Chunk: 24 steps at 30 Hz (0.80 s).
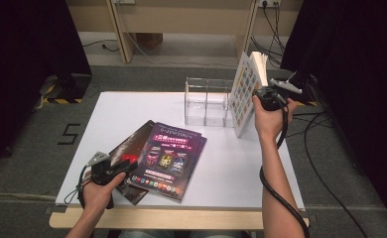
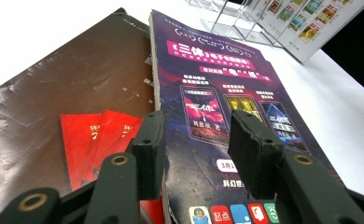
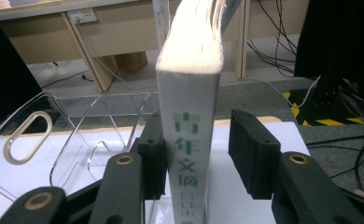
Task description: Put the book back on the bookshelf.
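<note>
A thick white book [image 1: 245, 91] with a colourful cover stands on end on the table, just right of the clear acrylic holder [image 1: 207, 101]. My right gripper [image 1: 262, 96] straddles its spine [image 3: 189, 93]. The jaws are open: the left pad touches the spine and a gap shows at the right pad. A purple magazine [image 1: 169, 158] lies flat, overlapping a brown one [image 1: 132, 144] with red print. My left gripper [image 1: 127, 166] hovers low at their near edge. In the left gripper view the left gripper [image 2: 196, 123] is open over the purple magazine [image 2: 217, 79], its left jaw by the seam with the brown magazine [image 2: 77, 79].
The white table top [image 1: 241, 168] has bare room between the magazines and the book. The acrylic holder [image 3: 77, 135] has two compartments, with nothing visible in them. Cables and dark stands crowd the floor at the right, and wooden furniture legs stand behind the table.
</note>
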{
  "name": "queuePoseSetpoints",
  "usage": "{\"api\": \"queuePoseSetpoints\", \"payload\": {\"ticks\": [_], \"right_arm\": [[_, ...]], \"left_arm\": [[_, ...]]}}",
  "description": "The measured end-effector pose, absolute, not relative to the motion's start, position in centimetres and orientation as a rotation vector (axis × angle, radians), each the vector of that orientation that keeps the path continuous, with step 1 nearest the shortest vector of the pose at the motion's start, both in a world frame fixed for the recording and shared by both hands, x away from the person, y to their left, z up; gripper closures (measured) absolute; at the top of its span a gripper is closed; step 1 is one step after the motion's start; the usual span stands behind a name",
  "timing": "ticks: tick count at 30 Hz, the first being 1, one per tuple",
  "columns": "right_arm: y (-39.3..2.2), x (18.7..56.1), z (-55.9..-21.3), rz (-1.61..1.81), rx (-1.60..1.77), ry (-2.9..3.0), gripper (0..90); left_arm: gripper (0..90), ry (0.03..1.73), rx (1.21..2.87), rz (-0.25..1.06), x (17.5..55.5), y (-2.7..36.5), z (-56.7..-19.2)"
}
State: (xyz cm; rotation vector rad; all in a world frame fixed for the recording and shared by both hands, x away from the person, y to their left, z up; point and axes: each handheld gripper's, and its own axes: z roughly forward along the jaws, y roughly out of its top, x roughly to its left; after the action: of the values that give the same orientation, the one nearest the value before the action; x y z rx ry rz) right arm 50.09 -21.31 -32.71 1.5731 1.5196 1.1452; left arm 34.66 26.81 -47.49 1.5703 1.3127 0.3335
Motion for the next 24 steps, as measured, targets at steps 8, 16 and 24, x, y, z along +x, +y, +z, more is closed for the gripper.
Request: {"api": "queuePoseSetpoints", "payload": {"ticks": [8,16,24], "right_arm": [[-21.3,49.0,-32.8,1.147,1.565,1.525,58.8],[-21.2,48.2,-32.8,1.143,1.558,1.531,58.6],[-21.4,47.3,-33.2,1.153,1.555,1.54,58.6]], "left_arm": [[54.9,1.316,1.573,0.337,34.6,26.8,-47.5],[54.6,1.318,1.574,0.336,34.6,26.8,-47.5],[54.5,1.319,1.578,0.337,34.6,26.8,-47.5]]}}
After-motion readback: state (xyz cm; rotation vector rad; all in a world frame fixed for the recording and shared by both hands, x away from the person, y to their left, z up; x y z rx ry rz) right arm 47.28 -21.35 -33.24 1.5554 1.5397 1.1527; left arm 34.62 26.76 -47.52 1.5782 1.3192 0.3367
